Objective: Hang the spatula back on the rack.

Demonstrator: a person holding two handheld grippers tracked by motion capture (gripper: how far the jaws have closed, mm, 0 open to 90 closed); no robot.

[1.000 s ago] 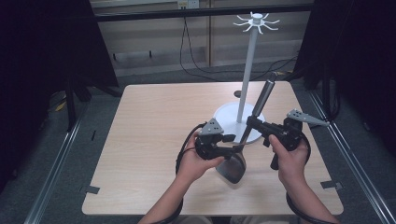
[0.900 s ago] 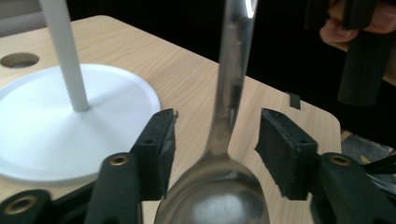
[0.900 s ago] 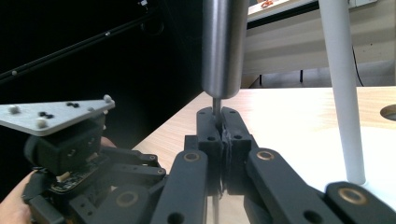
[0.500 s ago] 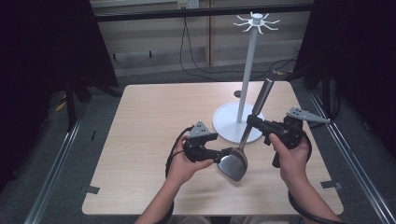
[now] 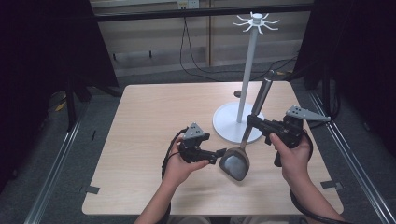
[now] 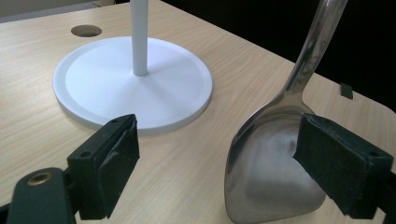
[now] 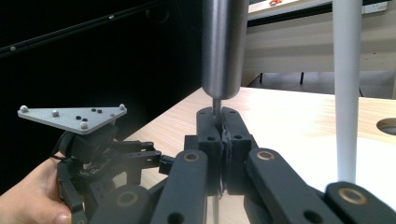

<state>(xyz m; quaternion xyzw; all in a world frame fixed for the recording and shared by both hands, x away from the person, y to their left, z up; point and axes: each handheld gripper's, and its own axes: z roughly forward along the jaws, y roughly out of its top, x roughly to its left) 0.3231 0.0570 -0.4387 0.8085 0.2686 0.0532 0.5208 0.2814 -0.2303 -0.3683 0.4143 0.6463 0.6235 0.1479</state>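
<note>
My left gripper [image 5: 219,154] is just opening off the spatula [image 5: 235,163]; my right gripper [image 5: 252,120] is clamping its handle alone now.

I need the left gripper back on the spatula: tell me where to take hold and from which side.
Take the flat blade of the spatula, closing across its two side edges from the near, person's side. The right gripper already clamps the thin neck, the handle leaning up and away, so the blade is the free part. The left gripper, open, already straddles it.
</note>
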